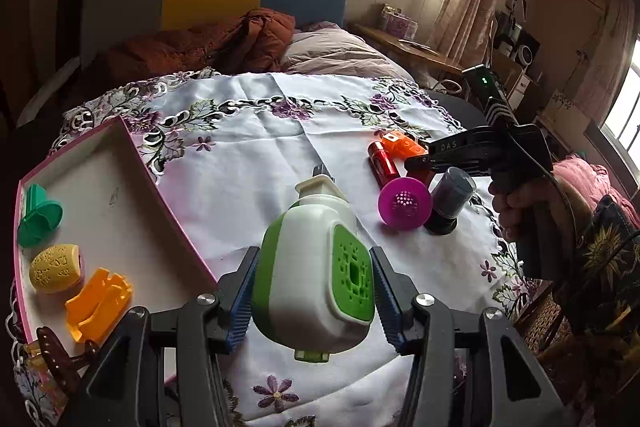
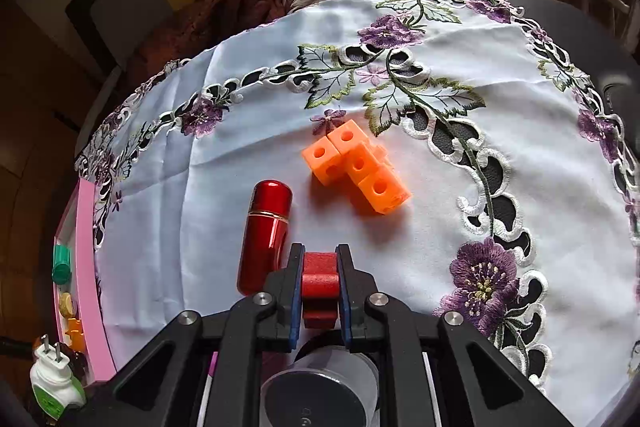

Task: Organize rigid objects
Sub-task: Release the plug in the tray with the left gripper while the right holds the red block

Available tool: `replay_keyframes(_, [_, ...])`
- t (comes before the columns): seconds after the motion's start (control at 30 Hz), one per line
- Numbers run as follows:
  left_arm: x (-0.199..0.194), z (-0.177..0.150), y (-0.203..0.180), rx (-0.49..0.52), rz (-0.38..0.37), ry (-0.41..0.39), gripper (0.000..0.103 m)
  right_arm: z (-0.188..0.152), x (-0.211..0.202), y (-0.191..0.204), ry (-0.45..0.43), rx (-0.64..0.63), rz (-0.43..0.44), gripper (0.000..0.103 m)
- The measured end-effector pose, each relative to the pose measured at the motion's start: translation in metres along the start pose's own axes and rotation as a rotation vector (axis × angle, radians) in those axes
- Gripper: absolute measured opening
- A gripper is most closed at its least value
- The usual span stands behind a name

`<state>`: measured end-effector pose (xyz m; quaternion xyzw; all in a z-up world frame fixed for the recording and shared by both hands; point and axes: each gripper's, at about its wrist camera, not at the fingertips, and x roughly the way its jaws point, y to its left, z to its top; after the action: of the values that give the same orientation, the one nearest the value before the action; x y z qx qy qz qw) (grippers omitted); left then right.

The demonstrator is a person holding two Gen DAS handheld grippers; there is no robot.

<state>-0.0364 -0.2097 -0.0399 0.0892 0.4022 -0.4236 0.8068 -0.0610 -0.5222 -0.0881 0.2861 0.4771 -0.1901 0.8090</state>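
the fingers of the left gripper (image 1: pixel 314 297) clamped the white-and-green plug-in device (image 1: pixel 316 267) for the pink tray (image 1: pixel 160 183), while the right gripper (image 2: pixel 320 285) pinched a small red block (image 2: pixel 319 277) off the table (image 2: pixel 500 163).

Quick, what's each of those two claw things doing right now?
Left gripper: closed on the white and green plug-in.
Right gripper: closed on a small red block.

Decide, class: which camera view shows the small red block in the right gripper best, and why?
The right wrist view: the red block sits close up, clamped between the right gripper pads. In the left wrist view the right gripper appears far off, and only a sliver of red shows at its tips, easily confused with the red cylinder.
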Motion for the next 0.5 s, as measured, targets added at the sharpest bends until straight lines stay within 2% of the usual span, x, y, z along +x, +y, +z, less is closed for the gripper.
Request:
replay_keyframes(0.23, [-0.025, 0.009, 0.046, -0.15, 0.0, -0.041, 0.053, -0.003, 0.006, 0.006, 0.028, -0.031, -0.015, 0.015])
replay_keyframes(0.5, [-0.053, 0.018, 0.147, -0.4, 0.112, -0.093, 0.053, -0.005, 0.009, 0.013, 0.035, -0.077, -0.05, 0.015])
